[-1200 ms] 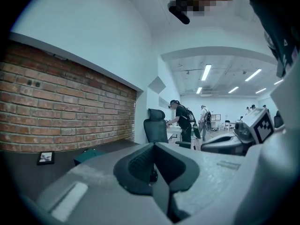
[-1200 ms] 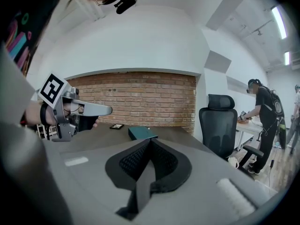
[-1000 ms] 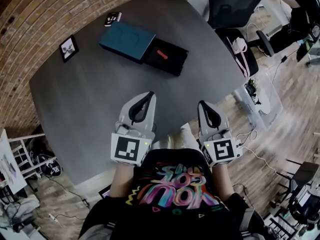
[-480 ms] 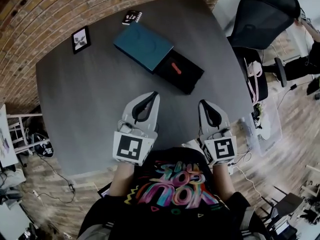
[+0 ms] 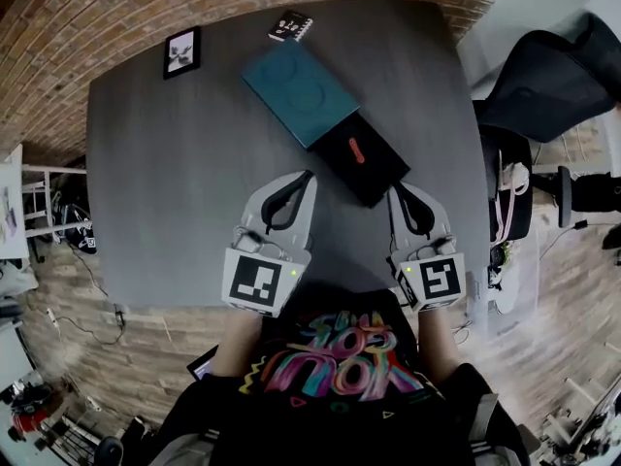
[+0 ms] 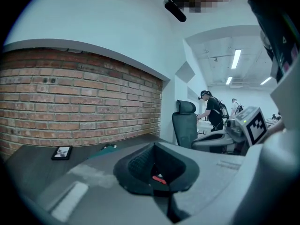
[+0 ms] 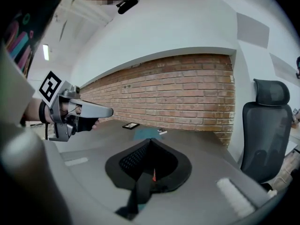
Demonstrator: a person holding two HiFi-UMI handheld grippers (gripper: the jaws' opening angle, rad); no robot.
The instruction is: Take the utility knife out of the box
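Observation:
On the grey table [image 5: 175, 183] lies an open black box [image 5: 374, 168] with an orange-red utility knife [image 5: 356, 150] in it. A teal lid [image 5: 299, 90] adjoins the box's far end. My left gripper [image 5: 308, 175] is shut and empty, its tips just left of the box. My right gripper [image 5: 394, 191], also shut and empty, has its tips by the box's near corner. In the left gripper view the knife [image 6: 158, 179] shows through the gap behind the closed tips of the left gripper [image 6: 154, 144]. The right gripper view shows a sliver of the knife [image 7: 153, 174] behind the right gripper [image 7: 150, 139].
A small framed picture [image 5: 182, 50] and a black card [image 5: 290, 25] lie at the table's far side, near the brick wall [image 5: 126, 8]. A dark office chair [image 5: 558, 76] stands to the right. People work at desks [image 6: 213, 114] far off.
Both grippers have moved forward over the table toward the box, which now lies just ahead of their tips. Their jaws stay shut.

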